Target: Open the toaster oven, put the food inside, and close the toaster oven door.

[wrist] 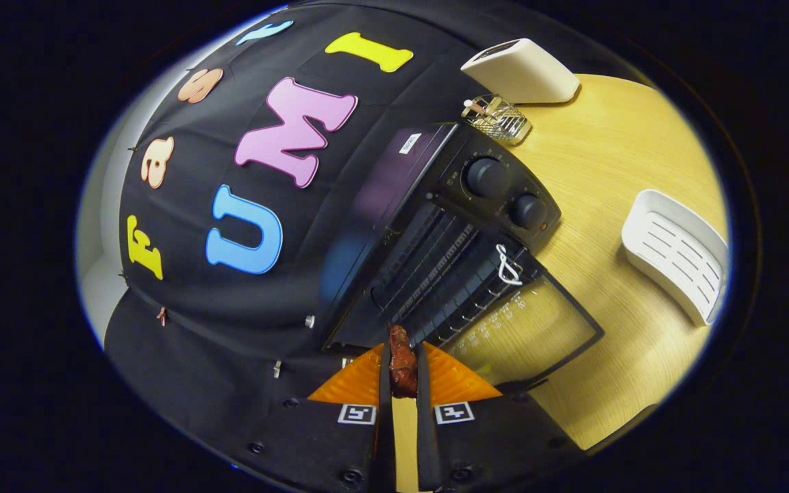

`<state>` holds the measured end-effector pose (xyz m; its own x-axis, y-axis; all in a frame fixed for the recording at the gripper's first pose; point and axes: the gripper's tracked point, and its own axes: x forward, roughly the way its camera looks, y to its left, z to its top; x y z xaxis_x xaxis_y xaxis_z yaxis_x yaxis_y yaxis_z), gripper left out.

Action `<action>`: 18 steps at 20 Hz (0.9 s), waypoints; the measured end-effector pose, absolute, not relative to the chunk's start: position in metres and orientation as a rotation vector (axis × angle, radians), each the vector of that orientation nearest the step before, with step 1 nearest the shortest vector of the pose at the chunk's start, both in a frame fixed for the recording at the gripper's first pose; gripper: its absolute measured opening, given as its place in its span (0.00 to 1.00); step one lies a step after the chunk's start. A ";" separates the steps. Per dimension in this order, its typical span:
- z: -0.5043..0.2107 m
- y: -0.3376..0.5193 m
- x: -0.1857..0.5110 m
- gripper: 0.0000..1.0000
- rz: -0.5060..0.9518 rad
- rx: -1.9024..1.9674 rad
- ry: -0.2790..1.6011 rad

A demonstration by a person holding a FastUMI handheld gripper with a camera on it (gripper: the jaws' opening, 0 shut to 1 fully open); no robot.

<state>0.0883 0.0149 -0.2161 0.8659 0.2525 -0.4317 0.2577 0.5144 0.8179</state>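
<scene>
A black toaster oven [429,205] stands on the wooden table with its glass door [528,329] folded down open. Its wire rack [446,274] shows inside the dark cavity, and two round knobs [487,177] sit on the control panel. My gripper [403,356] is shut on a brown, glazed piece of food [402,363], held upright between both fingers. The food hangs just before the oven's opening, near the edge of the rack and beside the open door.
A white slotted tray [675,253] lies on the table [607,171] beyond the door. A small wire basket [497,118] and a white box-like appliance [521,70] stand behind the oven. Black cloth wall runs along the oven's far side.
</scene>
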 end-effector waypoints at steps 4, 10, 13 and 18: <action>-0.235 0.014 0.121 0.17 -0.064 1.060 0.493; -0.268 0.020 0.153 0.16 -0.128 1.056 0.463; -0.270 0.022 0.167 0.17 -0.129 1.050 0.433; -0.271 0.022 0.169 0.19 -0.155 1.009 0.435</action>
